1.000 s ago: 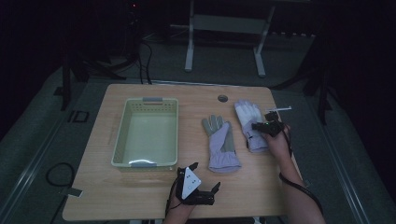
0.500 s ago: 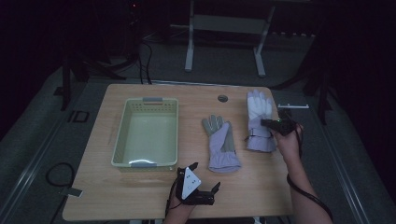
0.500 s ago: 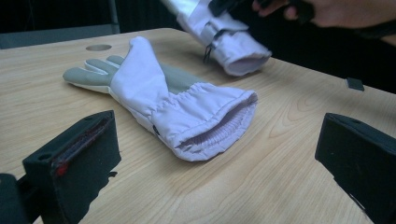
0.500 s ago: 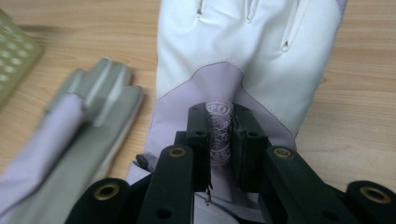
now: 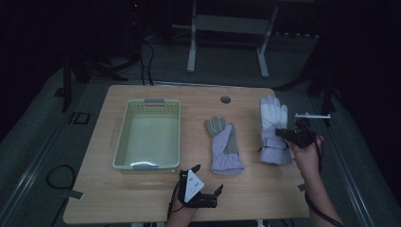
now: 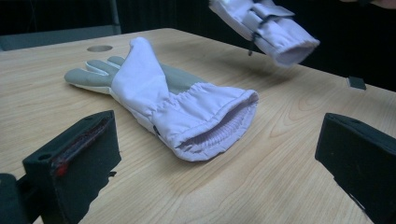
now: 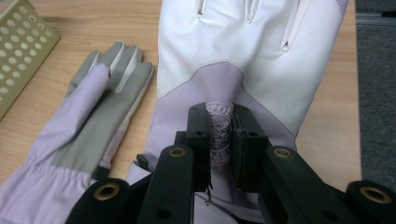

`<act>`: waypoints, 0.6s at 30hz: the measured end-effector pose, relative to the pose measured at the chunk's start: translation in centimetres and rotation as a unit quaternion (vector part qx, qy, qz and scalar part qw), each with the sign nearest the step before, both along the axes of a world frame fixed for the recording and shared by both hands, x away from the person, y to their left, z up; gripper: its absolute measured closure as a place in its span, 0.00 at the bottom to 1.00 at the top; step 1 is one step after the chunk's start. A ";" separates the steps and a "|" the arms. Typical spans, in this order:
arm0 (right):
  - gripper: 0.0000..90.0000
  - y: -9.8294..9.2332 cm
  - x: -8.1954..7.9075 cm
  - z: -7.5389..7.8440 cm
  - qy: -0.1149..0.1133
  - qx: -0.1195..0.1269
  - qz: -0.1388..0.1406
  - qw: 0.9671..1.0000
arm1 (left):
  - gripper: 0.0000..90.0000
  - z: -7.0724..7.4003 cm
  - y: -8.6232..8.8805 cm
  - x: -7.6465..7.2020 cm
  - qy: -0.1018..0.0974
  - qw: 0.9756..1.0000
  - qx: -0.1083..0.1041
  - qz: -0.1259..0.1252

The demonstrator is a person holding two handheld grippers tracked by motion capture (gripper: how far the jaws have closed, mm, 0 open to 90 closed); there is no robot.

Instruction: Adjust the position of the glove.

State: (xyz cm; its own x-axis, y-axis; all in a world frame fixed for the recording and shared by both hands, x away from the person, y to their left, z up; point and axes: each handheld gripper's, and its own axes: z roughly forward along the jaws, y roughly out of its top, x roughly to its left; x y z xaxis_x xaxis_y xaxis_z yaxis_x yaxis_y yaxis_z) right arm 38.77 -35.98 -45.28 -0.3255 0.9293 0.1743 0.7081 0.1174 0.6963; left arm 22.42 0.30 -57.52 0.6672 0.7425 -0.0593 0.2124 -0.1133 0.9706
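One glove (image 5: 274, 128) lifted, shifted right, pinched in right tongs (image 7: 219, 140); left tongs (image 6: 224, 163) wide, unmoved.

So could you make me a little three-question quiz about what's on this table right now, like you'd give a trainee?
1. True or false: the right gripper is pinching a glove.
2. Which glove is lifted off the table? A) the palm-up glove B) the white-backed glove
3. Fill in: the left gripper has its jaws ____.

Key:
1. True: its jaws are shut on the fabric near the printed logo.
2. B: in the left gripper view it hangs above the wood.
3. Open: they stand wide apart, with nothing between them.
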 end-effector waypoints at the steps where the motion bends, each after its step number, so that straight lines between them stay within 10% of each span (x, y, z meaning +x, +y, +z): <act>1: 0.88 -0.2 -0.4 -0.1 0.002 0.001 0.001 1.000 | 0.00 0.0 0.0 0.0 0.000 1.000 0.000 0.000; 18: 0.86 -1.5 -1.0 -5.5 0.052 -0.022 -0.015 0.998 | 0.00 0.0 0.0 0.0 0.000 1.000 0.002 -0.001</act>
State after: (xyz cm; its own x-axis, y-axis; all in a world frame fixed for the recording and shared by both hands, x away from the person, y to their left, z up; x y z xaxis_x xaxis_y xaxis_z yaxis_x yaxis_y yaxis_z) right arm 37.78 -37.50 -50.83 -0.2795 0.9459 0.1646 0.7804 0.1240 0.6128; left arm 22.43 0.28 -57.52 0.6687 0.7414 -0.0566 0.2124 -0.1175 0.9701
